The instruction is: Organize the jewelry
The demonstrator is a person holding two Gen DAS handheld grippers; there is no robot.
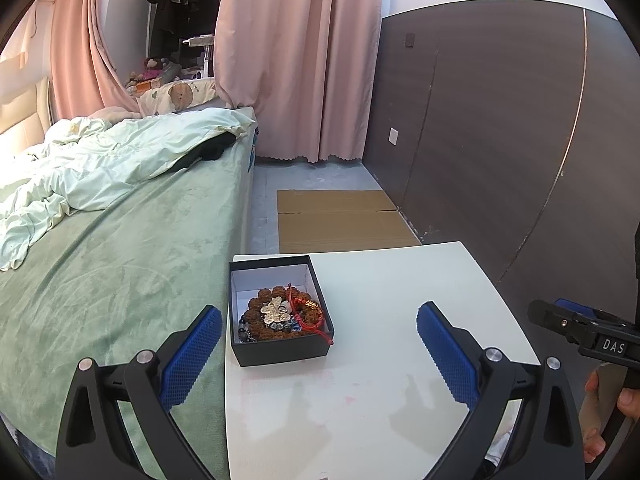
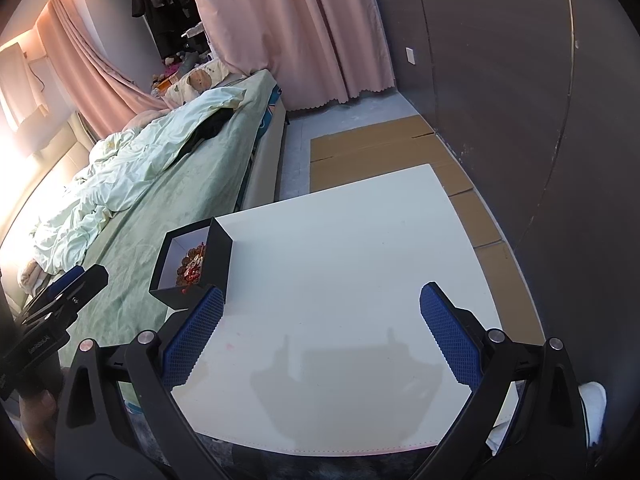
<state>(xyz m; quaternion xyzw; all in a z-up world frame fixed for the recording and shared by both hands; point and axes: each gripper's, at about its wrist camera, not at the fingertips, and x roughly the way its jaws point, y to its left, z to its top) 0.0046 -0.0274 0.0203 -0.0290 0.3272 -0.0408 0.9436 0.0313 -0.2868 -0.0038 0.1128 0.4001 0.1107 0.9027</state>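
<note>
A black box with a white lining (image 1: 280, 350) stands on the white table (image 1: 380, 340) at its left edge, beside the bed. In it lie a brown bead bracelet (image 1: 260, 312), a red cord bracelet (image 1: 310, 312), a pale silver piece (image 1: 274, 307) and dark beads. My left gripper (image 1: 318, 326) is open and empty, just short of the box. My right gripper (image 2: 320, 304) is open and empty above the table; the box (image 2: 216, 258) stands just beyond its left finger. Each gripper shows at the edge of the other's view.
A bed with a green cover (image 1: 112, 280) and a pale duvet (image 1: 100, 168) runs along the table's left side. Flat cardboard (image 1: 340, 220) lies on the floor beyond the table. A dark wall panel (image 1: 500, 120) and pink curtains (image 1: 296, 60) stand behind.
</note>
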